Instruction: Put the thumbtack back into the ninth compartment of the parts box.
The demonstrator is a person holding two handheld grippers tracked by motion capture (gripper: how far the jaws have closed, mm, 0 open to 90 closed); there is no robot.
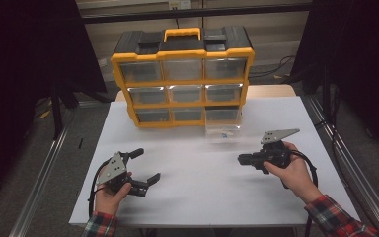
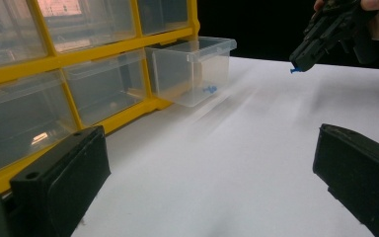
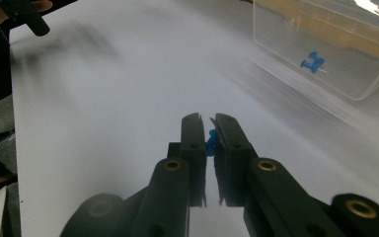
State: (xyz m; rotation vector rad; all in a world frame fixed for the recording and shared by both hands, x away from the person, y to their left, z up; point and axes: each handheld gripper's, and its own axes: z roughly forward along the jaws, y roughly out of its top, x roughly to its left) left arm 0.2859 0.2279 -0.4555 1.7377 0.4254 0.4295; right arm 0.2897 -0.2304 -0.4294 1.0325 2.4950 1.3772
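Pin-carrying is the step in hand: the right tongs point(image 3: 206, 129) are pinched shut on a small blue pushpin point(image 3: 210, 140), which sits between the pads near their tips, above the white counter point(image 1: 202, 168). The clear drawer point(image 3: 325, 49), pulled out of the yellow organizer point(image 1: 182, 79), lies ahead of these tongs and off to their right, with a second blue pushpin point(image 3: 312, 62) already lying on its floor.

To do it well, I would keep the squeeze steady (the pin is tiny and little of it is caught), bring the tips over the drawer's open top and clear of its near wall, then lower them inside before letting go, so the pin cannot bounce out.

The left tongs point(image 1: 145, 168) stand wide open with nothing between them, resting low over the counter, well apart from the drawer.

Which way the held pin's point faces is hidden by the pads. From above, the drawer's contents are a blurred blue speck.
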